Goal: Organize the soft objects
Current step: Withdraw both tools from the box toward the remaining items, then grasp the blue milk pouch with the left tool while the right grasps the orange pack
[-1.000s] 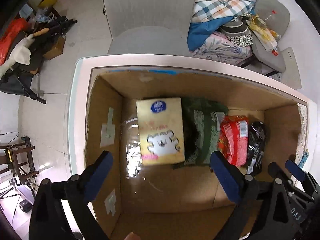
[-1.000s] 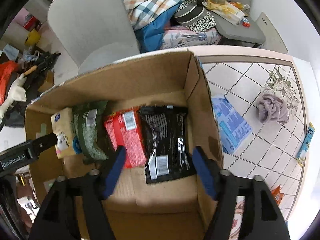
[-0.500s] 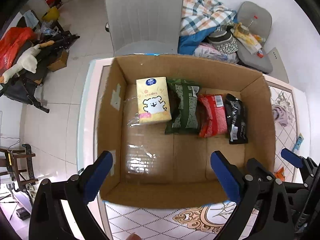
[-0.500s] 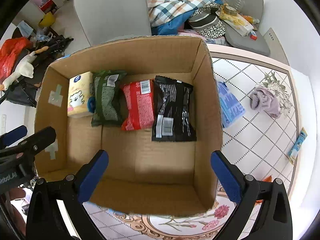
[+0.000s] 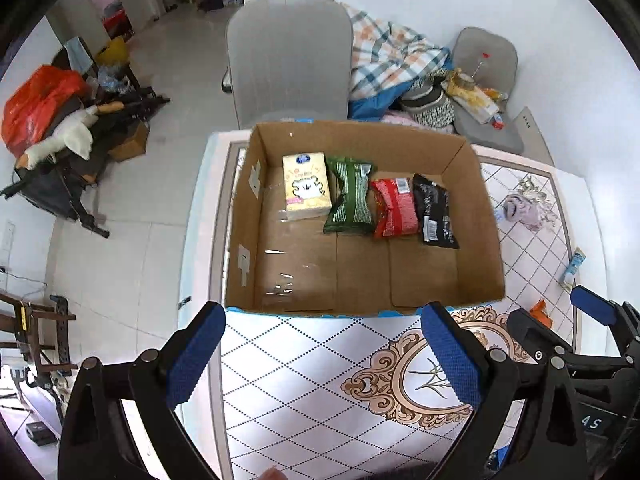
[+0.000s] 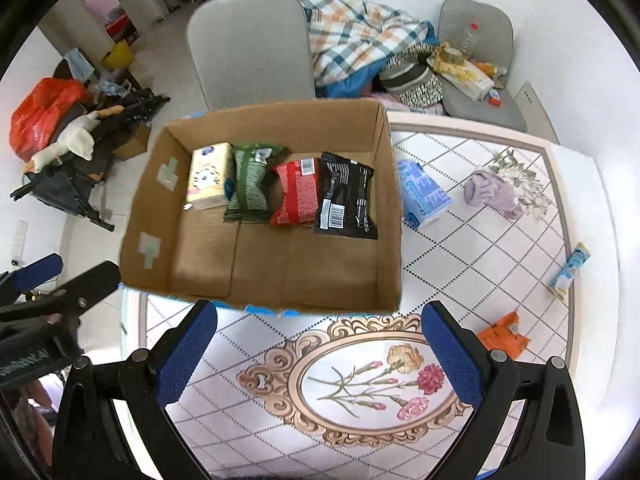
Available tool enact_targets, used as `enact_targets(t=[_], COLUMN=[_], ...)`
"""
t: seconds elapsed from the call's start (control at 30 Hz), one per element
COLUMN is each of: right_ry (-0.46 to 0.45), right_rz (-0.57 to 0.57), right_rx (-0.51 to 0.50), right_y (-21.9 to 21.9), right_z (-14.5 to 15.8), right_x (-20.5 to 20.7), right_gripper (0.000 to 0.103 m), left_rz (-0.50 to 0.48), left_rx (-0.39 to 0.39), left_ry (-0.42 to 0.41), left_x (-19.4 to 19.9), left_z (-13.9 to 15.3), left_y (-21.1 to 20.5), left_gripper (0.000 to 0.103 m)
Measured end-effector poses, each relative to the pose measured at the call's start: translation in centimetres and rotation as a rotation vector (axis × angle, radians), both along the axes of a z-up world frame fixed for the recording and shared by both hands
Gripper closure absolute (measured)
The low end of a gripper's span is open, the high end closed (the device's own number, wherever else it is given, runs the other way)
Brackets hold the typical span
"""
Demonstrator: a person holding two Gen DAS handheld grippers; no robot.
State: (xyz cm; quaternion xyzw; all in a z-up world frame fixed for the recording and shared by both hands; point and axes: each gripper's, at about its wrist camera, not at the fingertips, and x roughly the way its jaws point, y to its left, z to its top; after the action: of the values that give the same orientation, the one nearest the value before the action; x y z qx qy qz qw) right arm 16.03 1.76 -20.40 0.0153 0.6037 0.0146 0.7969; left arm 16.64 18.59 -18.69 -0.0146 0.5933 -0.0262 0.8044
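An open cardboard box stands on the patterned table. Along its far side lie a yellow tissue pack, a green packet, a red packet and a black packet. Right of the box lie a blue tissue pack and a purple cloth. My left gripper and right gripper are open and empty, above the table in front of the box.
A small blue-white tube and an orange wrapper lie near the table's right edge. A grey chair stands behind the box. Piled clothes and a second chair are at the back right. Clutter sits on the floor, left.
Both grippers have pulled up and back out of the box towards the near table edge. The right gripper's jaws opened wider. The four items stay in the box.
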Motion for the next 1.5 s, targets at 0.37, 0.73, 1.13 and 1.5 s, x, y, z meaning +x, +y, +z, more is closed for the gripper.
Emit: enact_targets(t=[0.37, 0.73, 1.13, 1.5], right_ry=[-0.09, -0.07, -0.07, 0.066], right_rz=[0.007, -0.057, -0.438, -0.589], right_rx=[0.065, 0.152, 0.096, 0.037], right_y=[-0.9, -6.8, -29.1, -43.4], right_z=[6.1, 5.3, 2.7, -5.3], right_x=[-4.0, -3.9, -3.9, -0.4], right_gripper=[0.0, 0.0, 0.0, 0.0], left_rz=[0.017, -0.042, -0.177, -0.008], left_rx=[-0.013, -0.016, -0.15, 0.027], left_ry=[-0.073, -0.069, 0.164, 0.474], left_x=[-3.0, -1.3, 10.6, 16.9], left_z=[4.5, 5.6, -1.5, -18.0], left_y=[-0.5, -7.6, -26.9, -35.7], left_gripper=[0.003, 0.003, 0.003, 0.003])
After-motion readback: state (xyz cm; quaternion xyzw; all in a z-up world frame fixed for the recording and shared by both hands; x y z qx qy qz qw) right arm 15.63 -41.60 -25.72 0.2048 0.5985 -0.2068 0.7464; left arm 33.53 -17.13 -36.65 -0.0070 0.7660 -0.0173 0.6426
